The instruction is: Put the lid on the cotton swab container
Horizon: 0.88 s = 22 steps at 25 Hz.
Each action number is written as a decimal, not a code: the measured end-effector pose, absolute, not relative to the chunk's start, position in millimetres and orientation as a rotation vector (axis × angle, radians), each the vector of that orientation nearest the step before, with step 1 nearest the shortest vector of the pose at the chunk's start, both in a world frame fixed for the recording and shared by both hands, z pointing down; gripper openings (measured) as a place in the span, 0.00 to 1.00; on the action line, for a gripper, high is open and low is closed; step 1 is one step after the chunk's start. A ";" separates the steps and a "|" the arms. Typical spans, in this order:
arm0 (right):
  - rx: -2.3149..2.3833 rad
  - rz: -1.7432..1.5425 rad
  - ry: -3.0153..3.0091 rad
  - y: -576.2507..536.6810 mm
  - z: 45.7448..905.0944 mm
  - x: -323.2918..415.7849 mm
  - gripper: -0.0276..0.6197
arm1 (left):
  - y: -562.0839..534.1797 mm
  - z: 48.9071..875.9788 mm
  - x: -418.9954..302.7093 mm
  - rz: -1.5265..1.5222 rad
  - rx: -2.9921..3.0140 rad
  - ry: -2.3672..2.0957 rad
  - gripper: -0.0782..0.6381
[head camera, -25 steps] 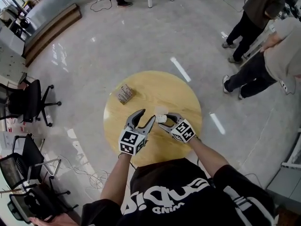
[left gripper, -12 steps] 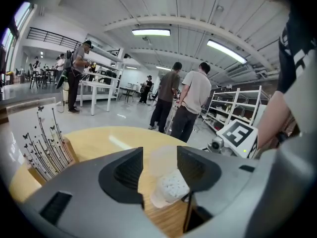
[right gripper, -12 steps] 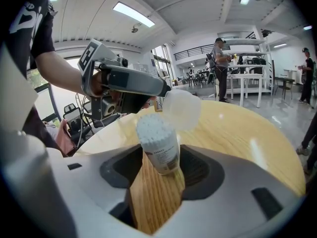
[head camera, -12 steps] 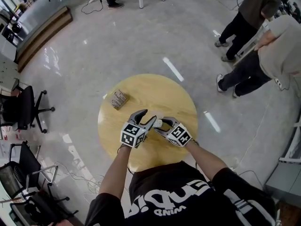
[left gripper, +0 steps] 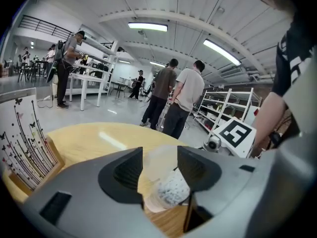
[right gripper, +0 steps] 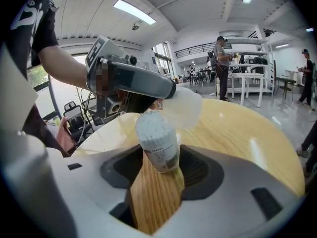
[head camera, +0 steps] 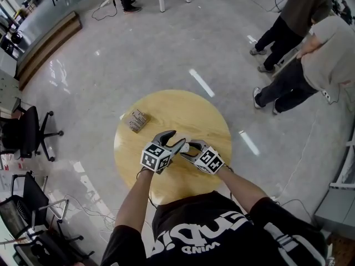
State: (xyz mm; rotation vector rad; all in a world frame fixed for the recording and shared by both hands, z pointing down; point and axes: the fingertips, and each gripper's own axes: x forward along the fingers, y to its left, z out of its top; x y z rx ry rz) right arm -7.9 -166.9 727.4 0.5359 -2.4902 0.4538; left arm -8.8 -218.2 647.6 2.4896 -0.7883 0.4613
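Polished grey floor (head camera: 166, 49) lies open all round the round wooden table (head camera: 188, 107), with standing people (head camera: 327, 54) at the upper right and office chairs (head camera: 28, 129) at the left. From the head view I see the left gripper (head camera: 173, 138) and right gripper (head camera: 187, 148) almost tip to tip over the table's near half, well inside its rim. A small box (head camera: 136, 121) stands apart near the left edge.

Through the left gripper view, its fingers (left gripper: 124, 170) have just been opening. The translucent lid (left gripper: 159, 160) spans the gap between them, tilted over the swab-packed mouth of the cotton swab container (left gripper: 171, 191).

Through the right gripper view, the fingers (right gripper: 198, 170) pinch the container's lower body. It stands upright, full and uncovered, with the lid just behind its top.
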 end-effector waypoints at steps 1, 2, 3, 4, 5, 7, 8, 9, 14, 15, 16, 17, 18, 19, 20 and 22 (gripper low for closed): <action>0.535 0.452 -2.489 -167.2 727.6 -7.9 0.40 | -218.3 646.9 -7.8 0.467 2.495 -0.784 0.40; 0.534 0.451 -2.486 -167.6 727.7 -7.7 0.40 | -218.9 645.9 -7.2 0.471 2.500 -0.783 0.40; 0.534 0.451 -2.484 -167.9 727.8 -7.4 0.40 | -219.5 644.7 -6.8 0.473 2.504 -0.785 0.40; 0.533 0.451 -2.482 -168.0 728.0 -7.2 0.39 | -220.0 643.3 -6.6 0.474 2.507 -0.787 0.40; 0.532 0.452 -2.480 -168.1 728.2 -7.0 0.39 | -219.9 642.3 -6.3 0.476 2.511 -0.787 0.40; 0.532 0.450 -2.481 -168.6 729.0 -6.6 0.39 | -219.0 641.3 -5.8 0.482 2.518 -0.784 0.40; 0.532 0.449 -2.481 -168.7 729.4 -6.6 0.39 | -218.4 640.8 -6.1 0.485 2.520 -0.783 0.40; 0.533 0.449 -2.482 -168.7 729.6 -6.8 0.39 | -217.6 640.0 -6.6 0.487 2.523 -0.783 0.40; 0.533 0.451 -2.476 -167.5 728.4 -6.2 0.39 | -209.6 633.5 -7.2 0.496 2.533 -0.775 0.40; 0.533 0.451 -2.475 -167.7 728.4 -5.9 0.39 | -208.0 632.3 -7.3 0.499 2.535 -0.773 0.40; 0.534 0.450 -2.474 -168.0 728.5 -6.1 0.39 | -206.3 631.1 -7.7 0.504 2.537 -0.771 0.40; 0.534 0.450 -2.474 -168.3 728.5 -6.6 0.39 | -204.2 629.9 -8.4 0.511 2.541 -0.769 0.40; 0.535 0.450 -2.473 -168.5 728.5 -7.2 0.39 | -201.7 629.0 -9.1 0.521 2.547 -0.767 0.40; 0.535 0.450 -2.472 -168.8 728.5 -7.6 0.39 | -199.0 628.6 -9.5 0.533 2.553 -0.765 0.40; 0.536 0.451 -2.471 -169.1 728.7 -7.5 0.39 | -196.3 628.6 -9.7 0.543 2.557 -0.763 0.40; 0.536 0.454 -2.469 -169.5 728.8 -6.8 0.39 | -191.4 629.2 -9.9 0.554 2.558 -0.760 0.40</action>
